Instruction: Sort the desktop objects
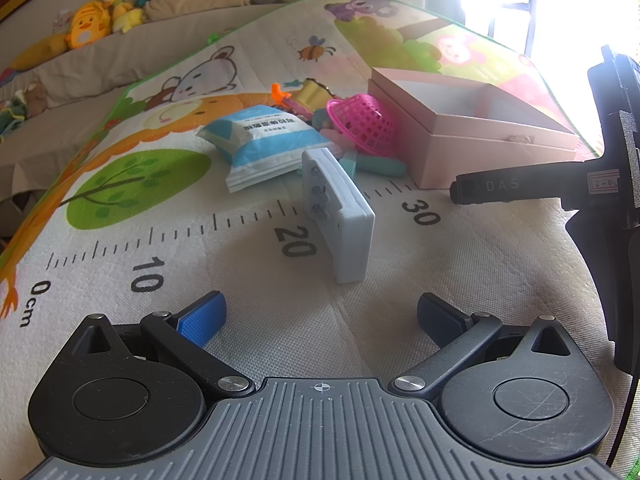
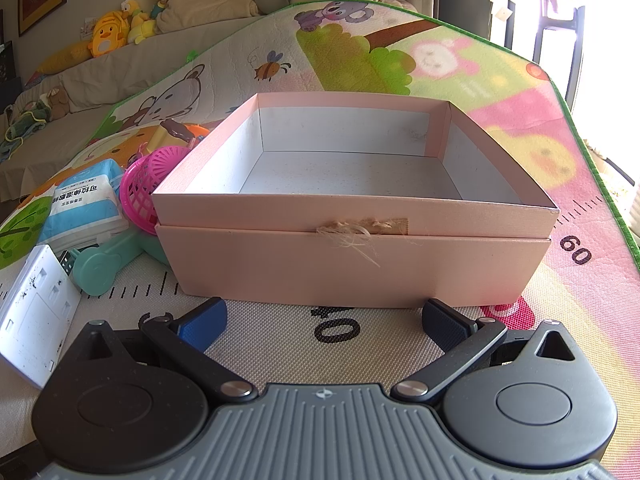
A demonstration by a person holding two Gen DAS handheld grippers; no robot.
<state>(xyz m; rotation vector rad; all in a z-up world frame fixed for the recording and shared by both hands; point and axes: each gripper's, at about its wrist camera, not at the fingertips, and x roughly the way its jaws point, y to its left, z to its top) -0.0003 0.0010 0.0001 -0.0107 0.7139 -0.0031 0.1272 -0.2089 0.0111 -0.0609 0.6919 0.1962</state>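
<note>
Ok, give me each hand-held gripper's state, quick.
Left hand-held gripper: open, holding nothing.
Right hand-held gripper: open, holding nothing.

Right gripper [image 2: 322,322] hovering low over cartoon-printed play mat [image 2: 520,92], blue-padded jaws spread wide, gripping nothing. Open pink cardboard box [image 2: 352,256] sitting straight ahead, just beyond fingertips. Left of jaws: white wall-socket plate [image 2: 34,312] lying near left finger; farther ahead-left, teal plastic toy [image 2: 104,264], pink plastic mesh basket [image 2: 150,182], blue-white packet [image 2: 86,204] crowding beside box.
</note>
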